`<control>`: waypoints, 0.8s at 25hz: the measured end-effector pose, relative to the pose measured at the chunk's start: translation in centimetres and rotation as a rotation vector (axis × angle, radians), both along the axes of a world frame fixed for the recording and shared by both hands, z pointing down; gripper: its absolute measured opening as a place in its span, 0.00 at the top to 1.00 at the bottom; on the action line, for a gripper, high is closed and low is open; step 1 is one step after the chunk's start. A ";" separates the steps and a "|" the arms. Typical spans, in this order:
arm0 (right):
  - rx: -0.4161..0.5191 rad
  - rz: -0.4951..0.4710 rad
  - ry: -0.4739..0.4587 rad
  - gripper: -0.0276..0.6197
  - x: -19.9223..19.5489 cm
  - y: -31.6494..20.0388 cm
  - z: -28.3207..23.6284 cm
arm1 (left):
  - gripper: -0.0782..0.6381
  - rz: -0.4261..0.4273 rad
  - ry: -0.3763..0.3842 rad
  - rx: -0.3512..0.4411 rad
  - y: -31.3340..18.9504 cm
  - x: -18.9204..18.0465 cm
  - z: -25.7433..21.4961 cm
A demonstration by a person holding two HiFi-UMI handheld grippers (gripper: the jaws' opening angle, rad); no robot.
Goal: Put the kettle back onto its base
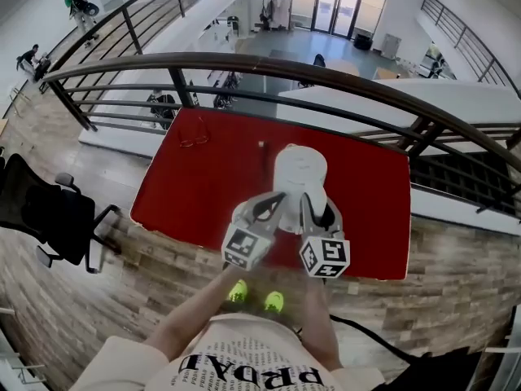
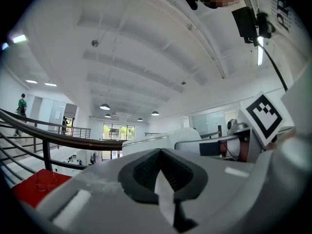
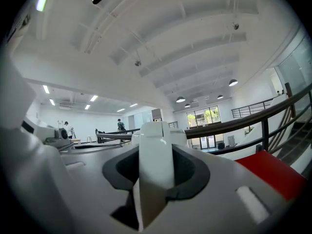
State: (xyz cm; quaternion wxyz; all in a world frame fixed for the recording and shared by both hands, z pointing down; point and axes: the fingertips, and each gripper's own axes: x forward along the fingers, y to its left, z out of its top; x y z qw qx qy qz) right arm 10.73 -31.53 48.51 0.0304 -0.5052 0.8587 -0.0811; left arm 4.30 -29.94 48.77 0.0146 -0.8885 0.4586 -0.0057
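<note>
A white kettle (image 1: 299,173) is held up over the red table (image 1: 195,190), seen from above in the head view. My right gripper (image 1: 314,208) is shut on the kettle's white handle (image 3: 155,150), which stands upright between its pads. My left gripper (image 1: 270,206) sits close beside it, at the kettle's left side, and its ribbed pads (image 2: 146,168) meet with nothing between them. In the left gripper view the kettle (image 2: 189,134) shows ahead to the right. I cannot make out the kettle's base; the kettle and grippers may hide it.
A pair of glasses (image 1: 194,137) lies at the table's far left, and a small object (image 1: 261,145) lies near the middle. A curved metal railing (image 1: 244,59) runs behind the table over a drop. A black office chair (image 1: 41,214) stands at the left.
</note>
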 end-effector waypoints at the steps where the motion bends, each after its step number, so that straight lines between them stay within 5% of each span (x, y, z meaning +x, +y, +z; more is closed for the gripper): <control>1: 0.002 -0.014 -0.001 0.75 -0.8 -0.1 -0.1 | 0.89 -0.012 -0.001 0.003 0.0 -0.8 -0.1; 20: -0.028 -0.237 -0.007 0.75 -13.2 -0.3 1.3 | 0.89 -0.218 -0.023 -0.020 0.8 -13.9 0.6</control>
